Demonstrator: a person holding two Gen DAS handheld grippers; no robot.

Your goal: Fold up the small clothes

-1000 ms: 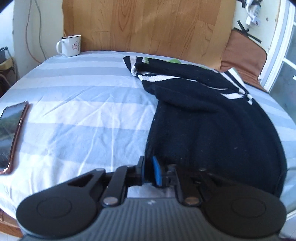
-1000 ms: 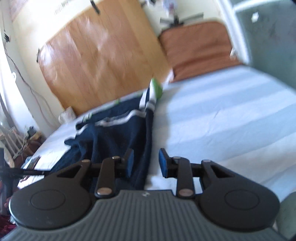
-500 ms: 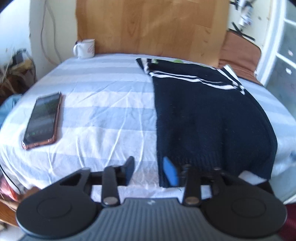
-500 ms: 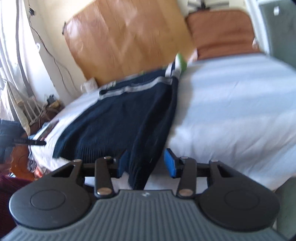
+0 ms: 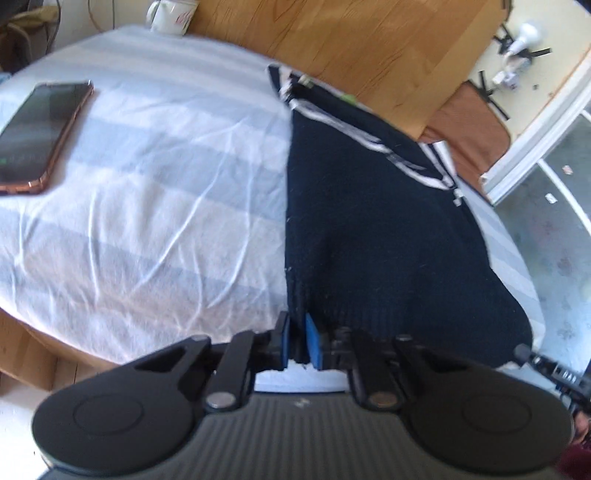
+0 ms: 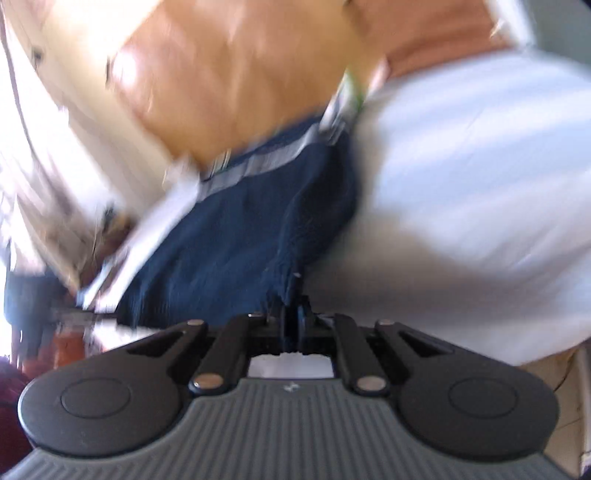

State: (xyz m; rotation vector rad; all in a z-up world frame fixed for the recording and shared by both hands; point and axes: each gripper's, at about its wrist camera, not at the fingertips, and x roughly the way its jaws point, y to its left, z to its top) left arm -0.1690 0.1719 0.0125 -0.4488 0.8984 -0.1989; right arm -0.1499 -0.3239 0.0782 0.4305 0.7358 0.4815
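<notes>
Striped bedding (image 5: 155, 206) carries the navy sweater (image 5: 373, 236), laid flat toward its right side. We find the left gripper (image 5: 297, 343) pinching the hem's left corner and the right gripper (image 6: 294, 325) pinching the right corner. We advise lifting both corners level and together. Only the left view shows the phone (image 5: 37, 133) and mug (image 5: 170, 14); the right view is blurred.

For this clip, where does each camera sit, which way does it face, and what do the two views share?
Left wrist: sits on the left gripper, looking along its fingers across the bed; sweater, phone, mug.
Right wrist: sits on the right gripper, facing the headboard; blurred.
Shared: the sweater, each gripper shut on its near hem, and the bed. No hand shows.
</notes>
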